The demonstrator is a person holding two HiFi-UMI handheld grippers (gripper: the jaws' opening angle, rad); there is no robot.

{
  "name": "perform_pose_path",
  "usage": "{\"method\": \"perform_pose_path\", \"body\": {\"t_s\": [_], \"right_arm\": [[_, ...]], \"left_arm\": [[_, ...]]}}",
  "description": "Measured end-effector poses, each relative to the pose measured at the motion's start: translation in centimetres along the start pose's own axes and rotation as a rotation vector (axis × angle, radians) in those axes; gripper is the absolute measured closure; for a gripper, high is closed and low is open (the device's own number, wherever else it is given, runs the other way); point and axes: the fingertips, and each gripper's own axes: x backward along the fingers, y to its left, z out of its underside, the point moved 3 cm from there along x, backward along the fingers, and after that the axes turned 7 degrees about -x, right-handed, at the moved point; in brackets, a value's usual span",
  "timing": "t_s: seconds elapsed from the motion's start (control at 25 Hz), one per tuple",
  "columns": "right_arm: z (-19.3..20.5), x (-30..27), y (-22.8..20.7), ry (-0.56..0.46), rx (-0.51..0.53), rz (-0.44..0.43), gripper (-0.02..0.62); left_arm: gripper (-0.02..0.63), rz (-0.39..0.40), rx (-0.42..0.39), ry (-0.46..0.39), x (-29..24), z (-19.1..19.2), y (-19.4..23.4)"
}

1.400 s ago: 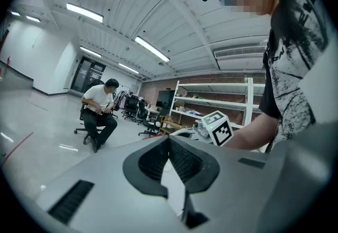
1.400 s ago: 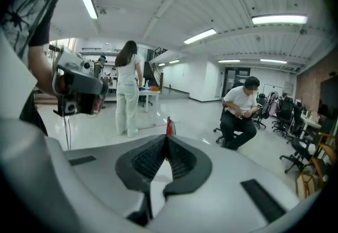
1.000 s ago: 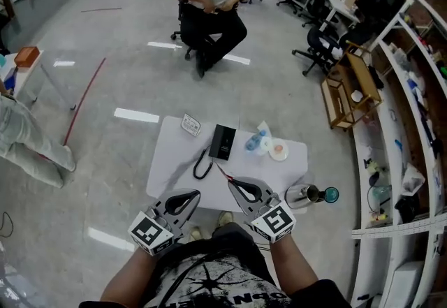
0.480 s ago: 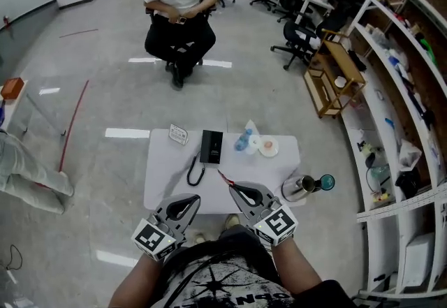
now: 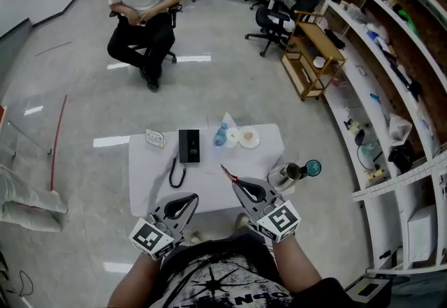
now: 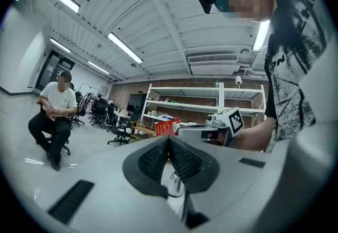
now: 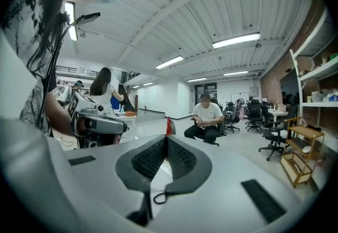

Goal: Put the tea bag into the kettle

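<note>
My right gripper (image 5: pixel 234 181) is shut on a small red tea bag (image 5: pixel 225 172), which sticks out past its tips over the near part of the white table (image 5: pixel 150 184). In the right gripper view the tea bag (image 7: pixel 170 127) shows just beyond the closed jaws. The steel kettle (image 5: pixel 285 175) stands at the table's near right corner, its teal lid (image 5: pixel 312 167) beside it, to the right of that gripper. My left gripper (image 5: pixel 193 197) is shut and holds nothing, at the table's near edge. From the left gripper view, the right gripper (image 6: pixel 208 132) points across with the tea bag (image 6: pixel 168 127).
On the table lie a black device (image 5: pixel 188 145) with a looped cable (image 5: pixel 174 172), a small card (image 5: pixel 154 137), a water bottle (image 5: pixel 221 135) and a white dish (image 5: pixel 247 137). A person sits on a chair (image 5: pixel 143 6) beyond. Shelving (image 5: pixel 391 90) and a wooden cart (image 5: pixel 311 55) line the right.
The whole scene has slid left in the head view, and the table and kettle sit closer to the grippers. Both grippers stay shut, the tea bag still in the right one.
</note>
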Motion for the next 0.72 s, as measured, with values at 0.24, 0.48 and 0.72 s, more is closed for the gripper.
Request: {"method": "perform_pose_path", "body": {"t_s": [0.24, 0.48, 0.72], "right_arm": [[1.0, 5.8, -6.0, -0.033, -0.05, 0.087, 0.584], [2.2, 12.4, -14.2, -0.032, -0.072, 0.151, 0.584], [2.7, 18.6, -21.9, -0.028, -0.095, 0.206, 0.584]], "left_arm": [[0.599, 0.07, -0.021, 0.045, -7.5, 0.8, -1.9], [0.598, 0.137, -0.022, 0.077, -16.8, 1.9, -5.1], [0.598, 0.187, -0.016, 0.078, -26.2, 1.5, -9.0]]}}
